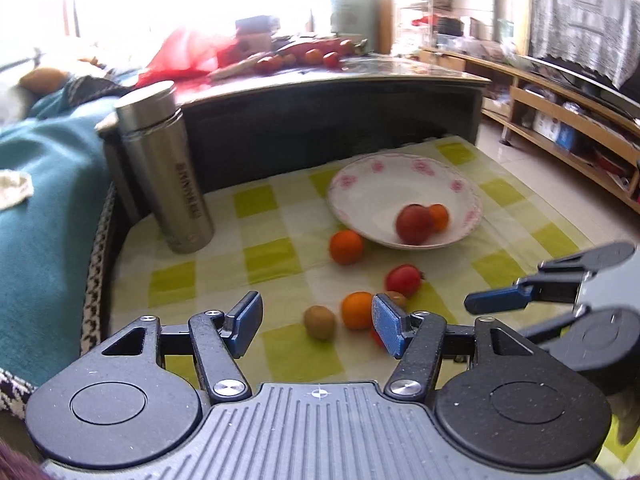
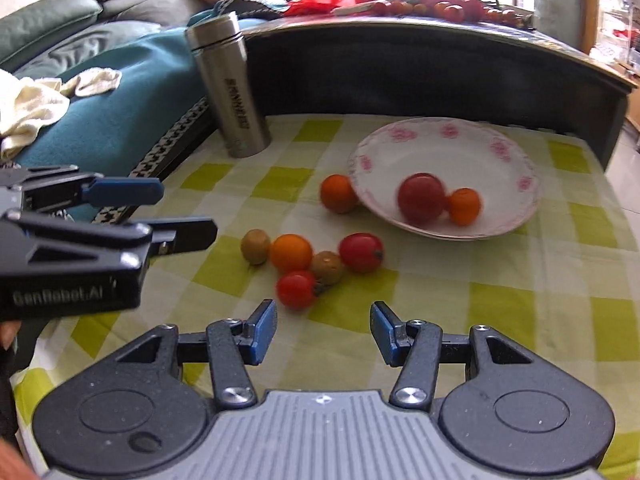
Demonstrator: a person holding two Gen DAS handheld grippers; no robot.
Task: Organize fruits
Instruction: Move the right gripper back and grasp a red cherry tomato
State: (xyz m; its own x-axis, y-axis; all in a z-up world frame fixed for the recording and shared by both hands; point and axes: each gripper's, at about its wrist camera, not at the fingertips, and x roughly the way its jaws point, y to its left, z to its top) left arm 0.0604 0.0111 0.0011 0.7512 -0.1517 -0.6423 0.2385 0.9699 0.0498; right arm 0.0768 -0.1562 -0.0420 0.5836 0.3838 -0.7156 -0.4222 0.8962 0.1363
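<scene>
Left hand-held gripper (image 2: 176,212): blue-padded fingers spread wide, empty, hovering above the checked cloth (image 2: 500,312). Brushed-steel cylindrical flask (image 2: 234,88) upright at back left. Loose cluster on the table: fuzzy oval kiwi (image 2: 255,246), smooth round orange (image 2: 291,252), second kiwi (image 2: 327,267), two glossy red tomatoes (image 2: 296,289) (image 2: 361,252). Another orange (image 2: 338,193) touches the rim of the shallow floral ceramic bowl (image 2: 500,148), which holds a red fruit (image 2: 422,198) and a small orange (image 2: 464,206). Right hand-held gripper (image 2: 323,331): wide, empty.

Bare cloth (image 2: 500,292) before fruit cluster (image 2: 308,260)
</scene>
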